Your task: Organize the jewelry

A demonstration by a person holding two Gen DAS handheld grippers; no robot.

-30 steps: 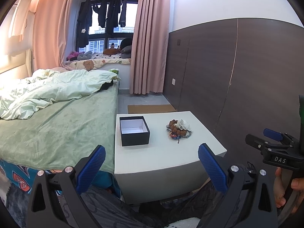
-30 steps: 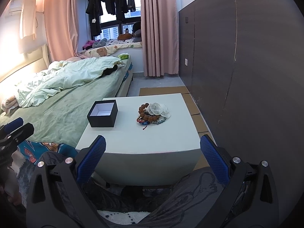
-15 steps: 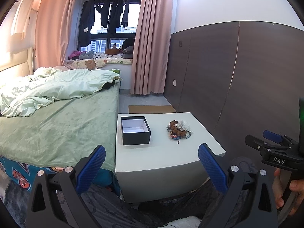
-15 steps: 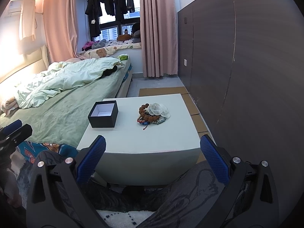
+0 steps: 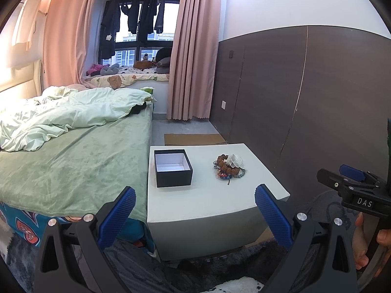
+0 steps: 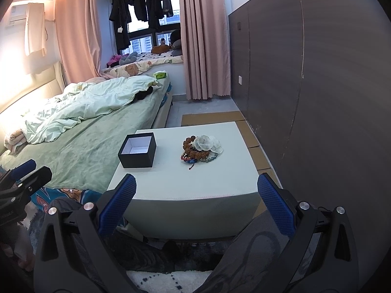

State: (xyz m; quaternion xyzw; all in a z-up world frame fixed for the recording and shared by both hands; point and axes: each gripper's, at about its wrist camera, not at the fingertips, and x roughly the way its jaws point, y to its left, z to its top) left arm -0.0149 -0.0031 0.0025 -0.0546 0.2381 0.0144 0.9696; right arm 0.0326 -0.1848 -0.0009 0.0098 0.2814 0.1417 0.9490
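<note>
Both tools hang short of the white bench (image 5: 220,202), spread wide with nothing between their blue pads. The left tool (image 5: 194,210) sits near the bench's front edge; the right tool (image 6: 195,202) does likewise, and also shows at the right edge of the left view. On the bench, a black box (image 5: 173,168) stands open, white inside, on the side by the bed (image 5: 73,166). The jewelry pile (image 6: 201,150) of brown beads, cords and a white piece lies apart from the box, toward the wall.

The left hand-held gripper (image 5: 194,210) is held level, its blue-padded fingers spread wide with nothing between them. The right hand-held gripper (image 6: 195,201) is likewise spread wide, holding nothing.
</note>
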